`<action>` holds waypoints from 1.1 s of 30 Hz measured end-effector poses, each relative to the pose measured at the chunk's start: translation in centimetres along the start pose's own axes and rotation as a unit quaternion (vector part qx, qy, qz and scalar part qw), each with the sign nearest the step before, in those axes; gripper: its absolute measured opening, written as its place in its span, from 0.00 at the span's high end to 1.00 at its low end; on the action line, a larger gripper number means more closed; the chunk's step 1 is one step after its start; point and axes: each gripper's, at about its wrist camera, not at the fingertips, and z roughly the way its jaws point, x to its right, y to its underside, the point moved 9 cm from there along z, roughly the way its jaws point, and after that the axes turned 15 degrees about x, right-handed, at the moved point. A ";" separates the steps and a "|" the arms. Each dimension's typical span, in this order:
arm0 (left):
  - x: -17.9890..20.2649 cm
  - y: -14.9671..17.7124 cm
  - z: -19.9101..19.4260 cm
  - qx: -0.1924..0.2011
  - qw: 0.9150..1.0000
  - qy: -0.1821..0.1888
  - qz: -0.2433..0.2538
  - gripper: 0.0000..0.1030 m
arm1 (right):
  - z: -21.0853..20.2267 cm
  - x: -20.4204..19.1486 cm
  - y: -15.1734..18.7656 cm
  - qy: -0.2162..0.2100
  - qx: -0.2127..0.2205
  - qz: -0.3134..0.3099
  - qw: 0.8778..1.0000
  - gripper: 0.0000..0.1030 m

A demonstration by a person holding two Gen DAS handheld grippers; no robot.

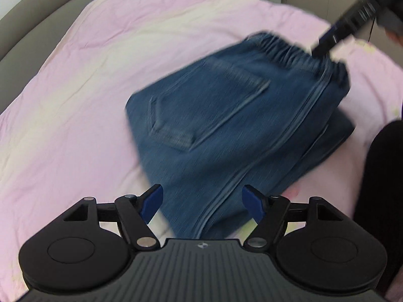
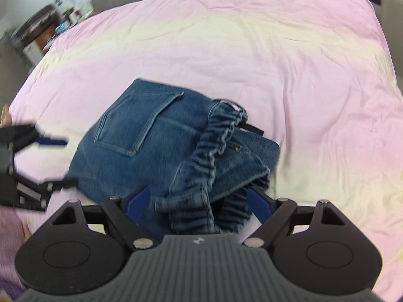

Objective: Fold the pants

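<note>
Blue jeans (image 1: 226,125) lie folded into a thick stack on the pink bed cover (image 1: 75,100), back pocket up. My left gripper (image 1: 202,201) is open at the stack's near folded edge, and the denim between its blue pads (image 1: 151,201) is not pinched. From the right wrist view the jeans (image 2: 141,151) lie below with the elastic waistband (image 2: 216,136) bunched upward. My right gripper (image 2: 199,201) stands open astride that waistband, with a gap at its left pad. The left gripper (image 2: 59,162) shows at the left edge, jaws apart. A finger (image 1: 327,42) of the right gripper touches the waistband (image 1: 289,50).
The pink cover (image 2: 277,63) spreads wide beyond the jeans. A grey padded bed frame (image 1: 37,7) borders the far side. Dark clothing of a person (image 1: 382,176) stands at the bed's right edge. A cluttered dark shelf (image 2: 47,25) sits past the bed corner.
</note>
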 end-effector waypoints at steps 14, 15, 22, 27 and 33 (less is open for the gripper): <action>-2.9 4.9 2.3 -0.018 0.986 0.033 -0.161 0.49 | 3.9 0.8 -2.8 0.024 0.012 0.107 0.994 0.93; -3.2 5.1 2.1 -0.017 0.985 0.034 -0.166 0.56 | 3.0 0.0 -3.6 0.019 0.025 0.095 0.995 0.93; -4.2 5.8 1.3 -0.013 0.984 0.032 -0.176 0.69 | -3.2 -1.2 -3.3 0.015 0.066 0.104 0.992 0.97; -4.0 6.6 1.7 -0.034 0.986 0.033 -0.162 0.70 | -2.8 1.6 3.9 0.031 0.030 0.177 0.983 0.98; -3.7 6.6 1.0 -0.058 0.988 0.037 -0.136 0.70 | 0.6 3.6 8.0 0.051 0.010 0.212 0.976 0.98</action>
